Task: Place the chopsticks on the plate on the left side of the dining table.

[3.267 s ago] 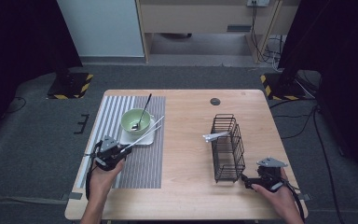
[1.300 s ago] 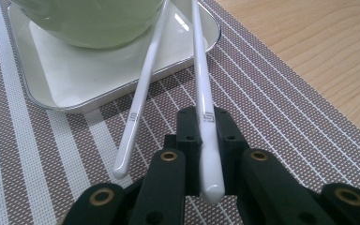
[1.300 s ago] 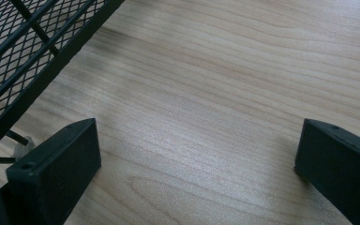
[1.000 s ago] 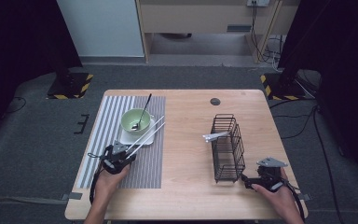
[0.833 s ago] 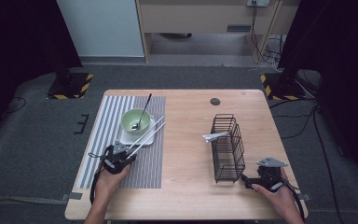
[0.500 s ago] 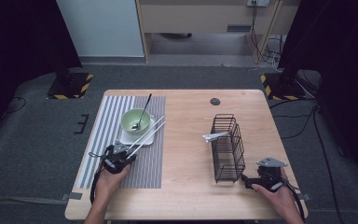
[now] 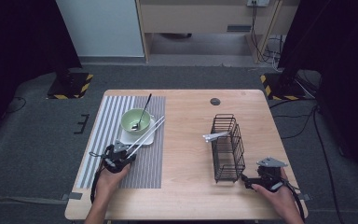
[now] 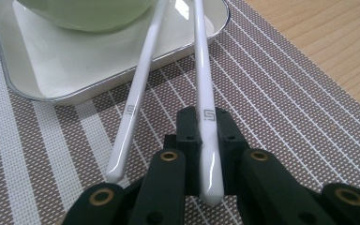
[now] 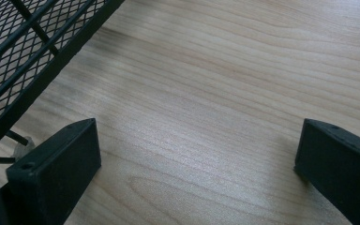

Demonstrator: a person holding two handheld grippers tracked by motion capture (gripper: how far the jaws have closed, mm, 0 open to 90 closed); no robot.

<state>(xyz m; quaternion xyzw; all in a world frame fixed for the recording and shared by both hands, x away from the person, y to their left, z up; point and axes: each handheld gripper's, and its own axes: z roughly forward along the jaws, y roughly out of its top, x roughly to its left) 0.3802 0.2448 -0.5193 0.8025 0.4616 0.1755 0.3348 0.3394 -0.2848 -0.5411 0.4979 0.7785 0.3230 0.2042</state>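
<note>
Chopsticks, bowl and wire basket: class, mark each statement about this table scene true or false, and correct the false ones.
1. The left gripper is shut on one white chopstick. True.
2. The second chopstick is also clamped in those jaws. False: it lies free beside them, its far end resting on the white tray.
3. The right gripper holds the black wire basket. False: its jaws stand wide open over bare wood, the basket off to one side.
4. A spoon rests in the green bowl. True.
5. The bowl sits directly on the wooden table. False: it sits on the white tray, on the striped mat.
</note>
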